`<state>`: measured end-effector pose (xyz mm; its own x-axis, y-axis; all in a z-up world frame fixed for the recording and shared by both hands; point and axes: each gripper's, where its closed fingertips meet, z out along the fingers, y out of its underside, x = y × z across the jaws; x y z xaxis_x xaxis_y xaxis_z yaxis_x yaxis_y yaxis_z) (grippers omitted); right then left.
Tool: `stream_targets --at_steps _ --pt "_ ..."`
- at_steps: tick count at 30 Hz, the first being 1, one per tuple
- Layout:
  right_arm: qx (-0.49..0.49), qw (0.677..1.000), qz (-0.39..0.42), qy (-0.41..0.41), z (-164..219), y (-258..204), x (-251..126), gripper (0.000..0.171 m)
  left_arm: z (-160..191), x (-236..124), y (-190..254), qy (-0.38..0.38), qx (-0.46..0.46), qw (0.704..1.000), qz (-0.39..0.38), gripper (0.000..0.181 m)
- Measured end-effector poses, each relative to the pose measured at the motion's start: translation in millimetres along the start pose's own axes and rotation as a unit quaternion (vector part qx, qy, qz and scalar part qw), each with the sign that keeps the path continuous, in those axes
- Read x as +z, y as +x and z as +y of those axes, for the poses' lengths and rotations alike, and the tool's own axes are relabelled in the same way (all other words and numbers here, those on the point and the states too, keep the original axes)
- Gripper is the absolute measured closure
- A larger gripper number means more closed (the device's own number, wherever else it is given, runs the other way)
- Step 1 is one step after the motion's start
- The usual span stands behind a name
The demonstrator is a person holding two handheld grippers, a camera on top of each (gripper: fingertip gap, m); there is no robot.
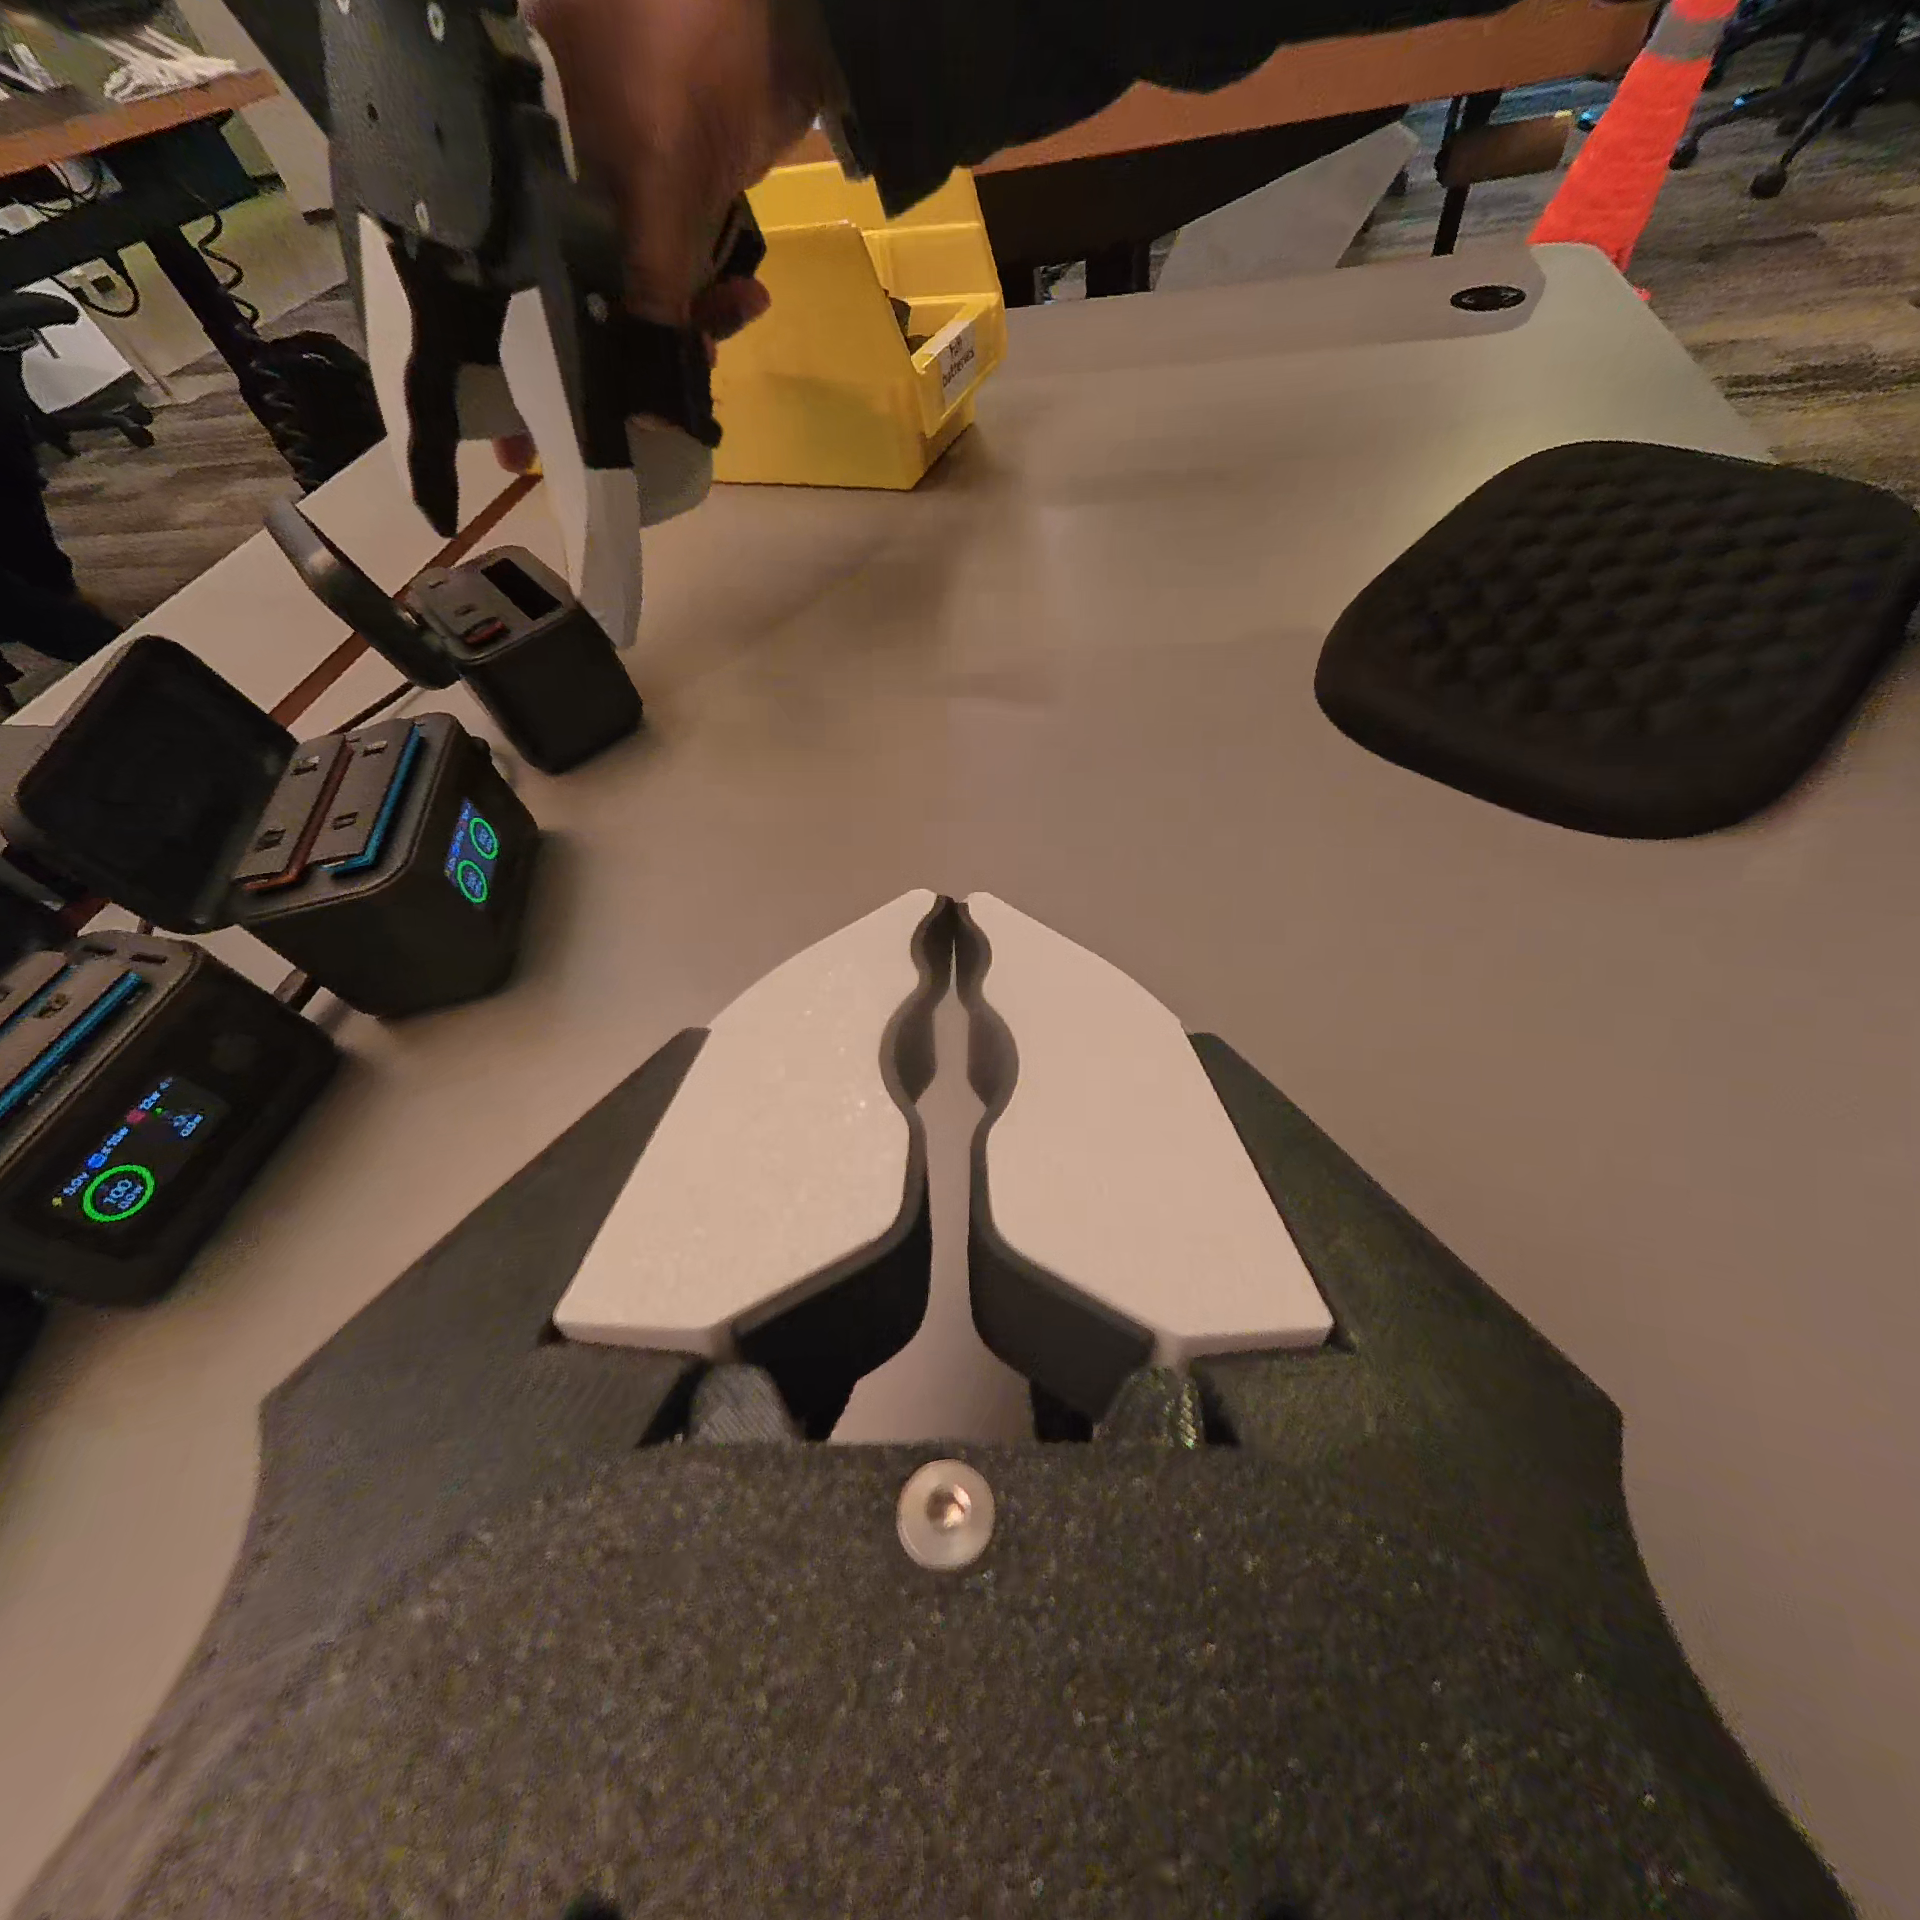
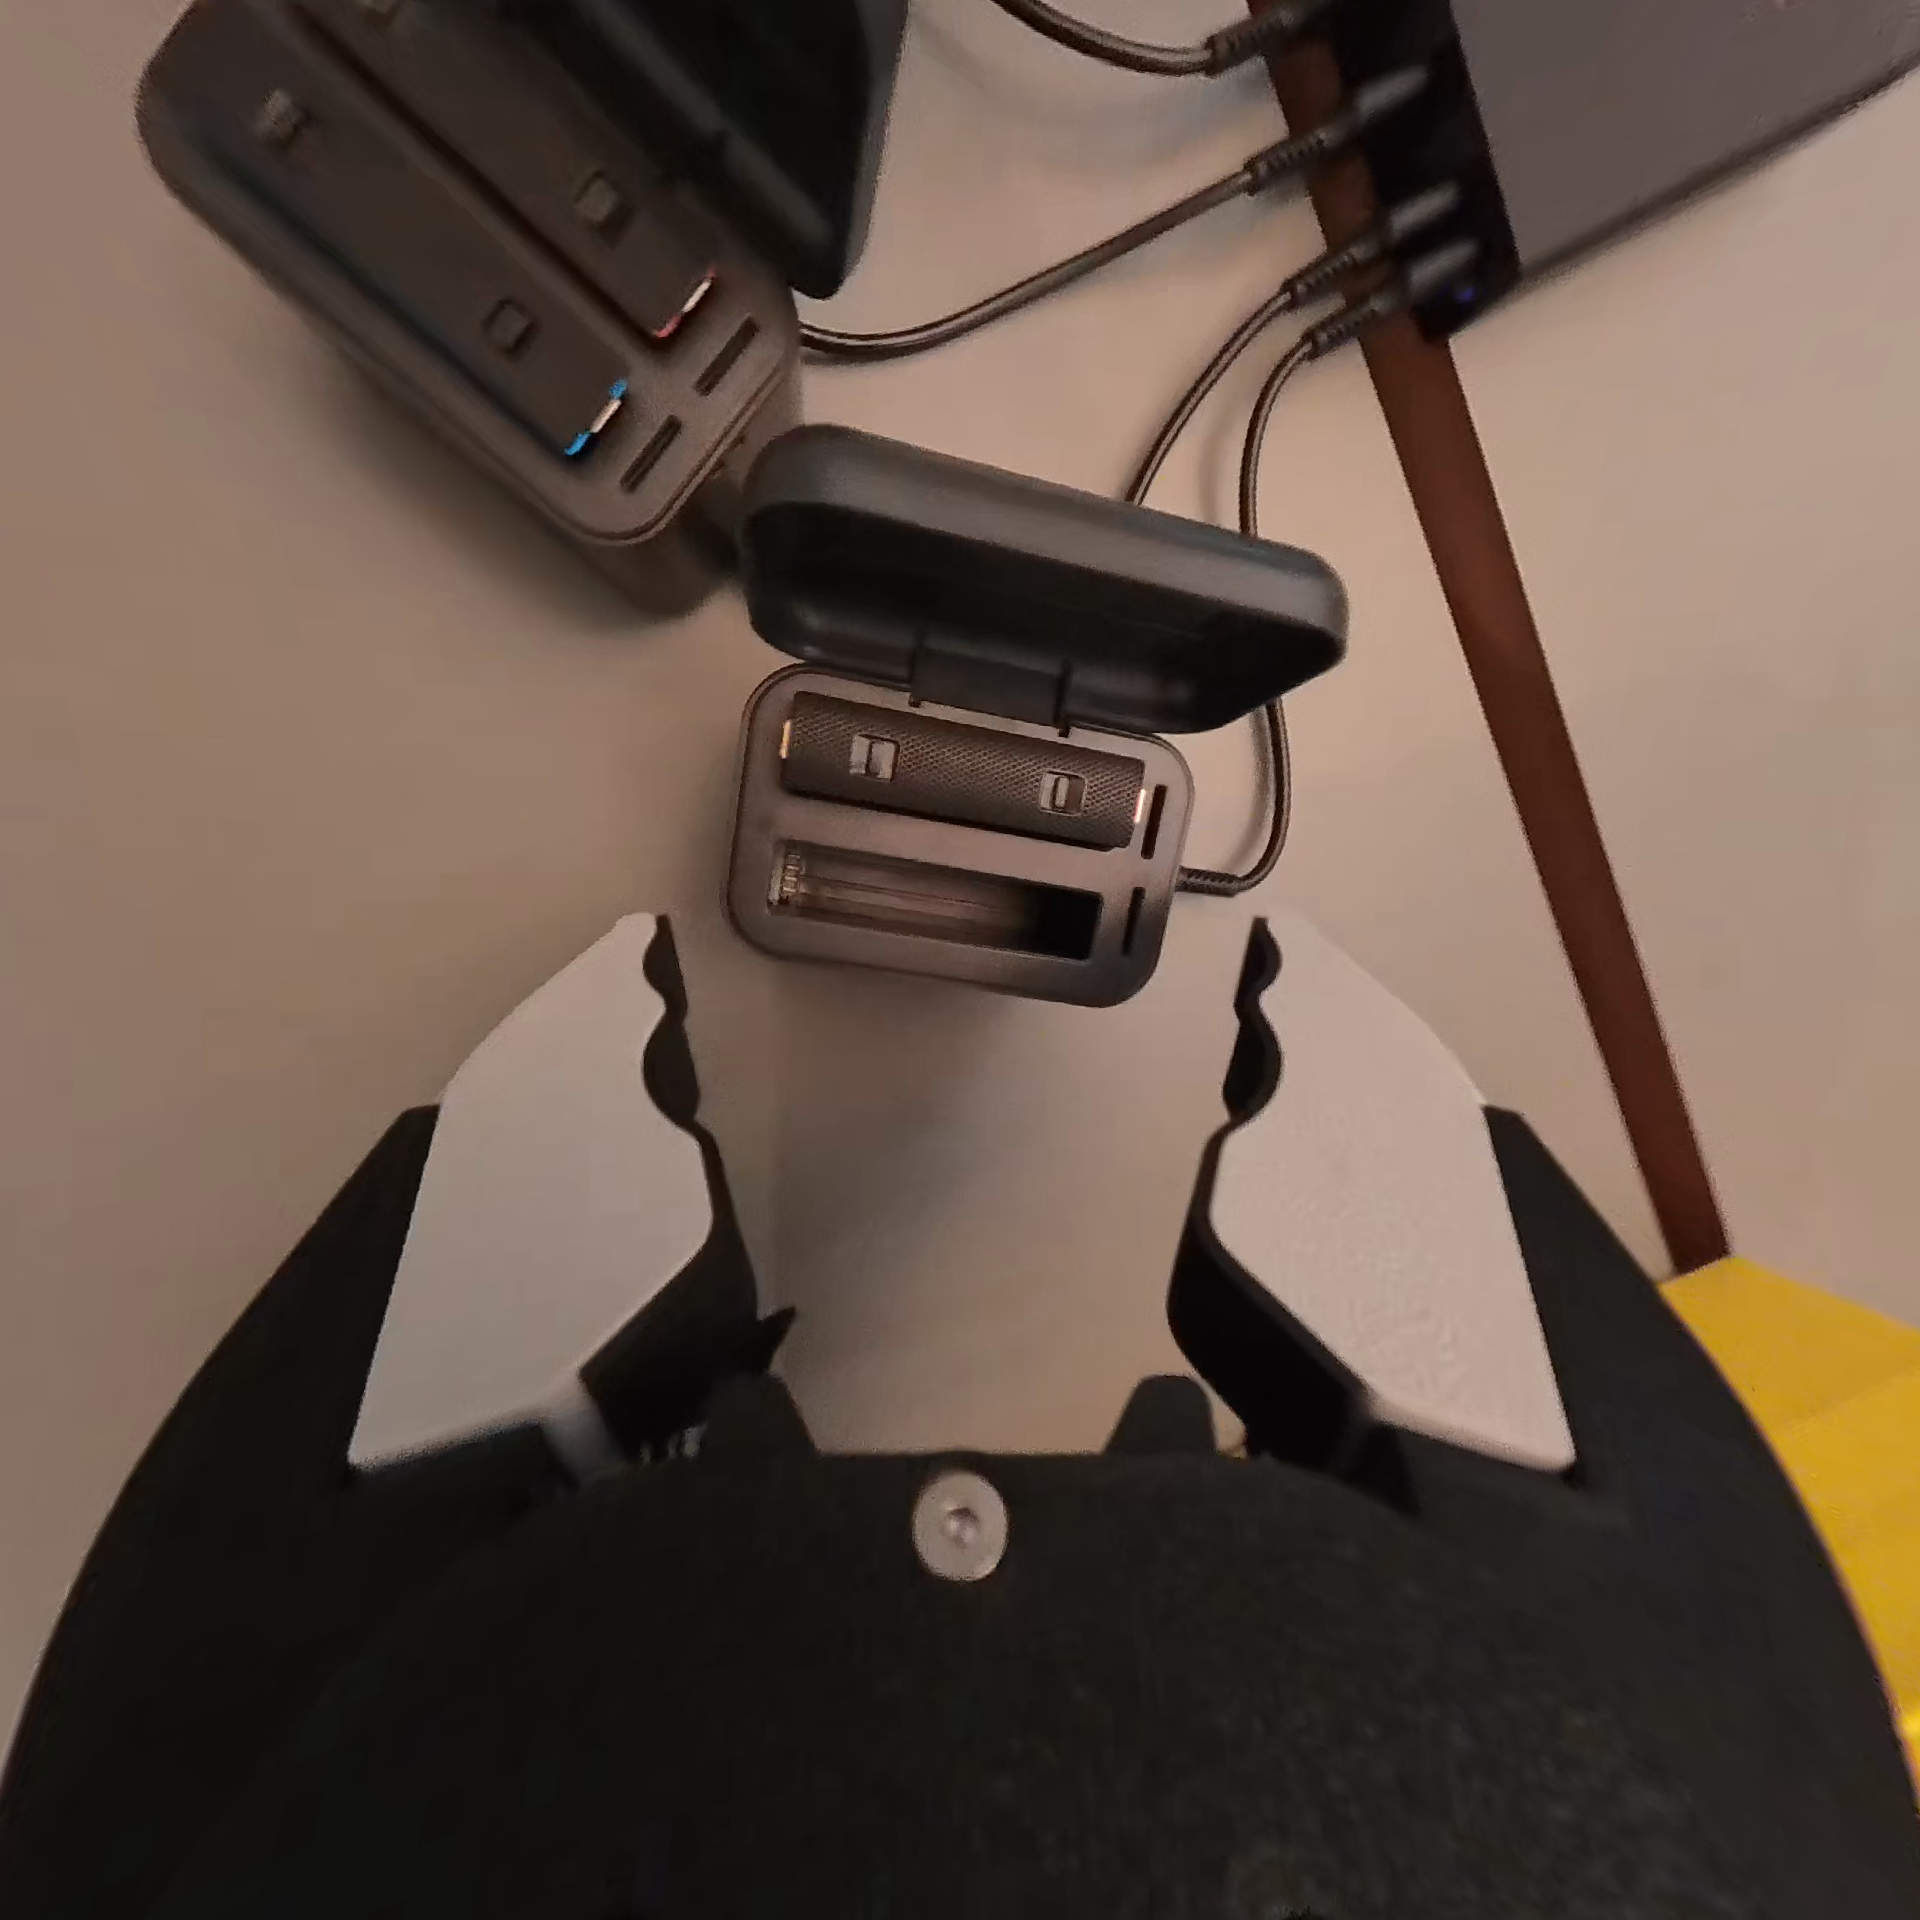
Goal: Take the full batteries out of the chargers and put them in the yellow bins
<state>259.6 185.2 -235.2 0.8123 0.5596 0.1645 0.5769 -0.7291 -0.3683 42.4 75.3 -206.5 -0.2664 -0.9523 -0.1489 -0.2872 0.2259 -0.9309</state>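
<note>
My right gripper is open and empty, hovering just above a small black charger with its lid up. One dark battery sits in the charger's far slot; the near slot is empty. In the left wrist view the right gripper hangs over that same charger, held by a person's hand. My left gripper is shut and empty, low over the grey table. A yellow bin stands at the back of the table. Two more open chargers with lit screens hold batteries at the left.
A black textured pad lies at the right of the table. Cables run from the chargers to a grey power hub. A yellow bin corner shows at the right. An orange cone stands beyond the table. The grey power hub sits 15 centimetres or so from the ends of my right fingers.
</note>
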Motion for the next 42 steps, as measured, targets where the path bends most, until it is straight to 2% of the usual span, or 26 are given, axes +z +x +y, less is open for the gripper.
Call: stream_targets --at_steps 2,6,19,20,21,22,23,25,29,32,35,38,40,42 --pt "0.028 1.000 0.001 -0.007 -0.1 -0.7 5.7 0.066 -0.1 0.1 0.9 0.000 0.002 1.000 0.001 0.181" --pt "0.089 0.996 -0.014 -0.005 -5.9 -1.0 11.8 0.084 0.1 -0.9 0.7 -0.001 0.003 1.000 0.000 0.181" --pt "0.280 0.953 0.087 -0.076 -2.3 -0.7 7.8 0.092 4.6 0.1 1.6 -0.012 0.007 1.000 -0.005 0.181" --pt "0.287 0.951 0.085 -0.078 -2.9 -3.2 7.6 0.098 5.0 0.4 1.9 -0.013 0.007 1.000 -0.004 0.181" --pt "0.291 0.951 0.080 -0.075 -4.7 -5.7 7.4 0.120 5.7 0.7 2.2 -0.015 0.007 1.000 -0.003 0.181" --pt "0.287 0.951 0.088 -0.077 -4.6 -4.0 6.8 0.129 6.8 0.9 2.3 -0.017 0.007 1.000 -0.003 0.181" --pt "0.276 0.952 0.098 -0.087 -2.4 -1.5 6.1 0.122 7.8 1.0 2.3 -0.019 0.009 1.000 -0.003 0.181" --pt "0.244 0.960 0.086 -0.104 0.5 -3.2 7.4 0.096 8.0 0.0 2.2 -0.019 0.011 1.000 -0.006 0.181" --pt "0.195 0.974 0.056 -0.100 -0.1 -0.9 2.9 0.082 8.2 -1.1 -0.2 -0.019 0.009 1.000 -0.011 0.181" --pt "0.116 0.989 0.018 -0.090 -4.6 6.5 -0.7 0.069 10.7 0.3 -0.3 -0.023 0.008 1.000 -0.008 0.181" --pt "0.046 0.995 -0.027 -0.079 -8.8 11.6 7.1 0.065 12.1 2.0 1.3 -0.026 0.009 1.000 -0.003 0.181" --pt "0.024 0.993 -0.066 -0.098 -6.5 8.1 23.2 0.060 13.3 2.6 2.1 -0.029 0.011 1.000 -0.001 0.181" --pt "0.025 0.991 -0.058 -0.118 -2.5 12.6 30.3 0.075 14.0 2.4 1.8 -0.030 0.010 0.999 -0.001 0.181" --pt "0.064 0.989 -0.067 -0.115 -4.2 11.6 29.9 0.078 14.3 2.1 1.4 -0.030 0.009 1.000 -0.002 0.181"
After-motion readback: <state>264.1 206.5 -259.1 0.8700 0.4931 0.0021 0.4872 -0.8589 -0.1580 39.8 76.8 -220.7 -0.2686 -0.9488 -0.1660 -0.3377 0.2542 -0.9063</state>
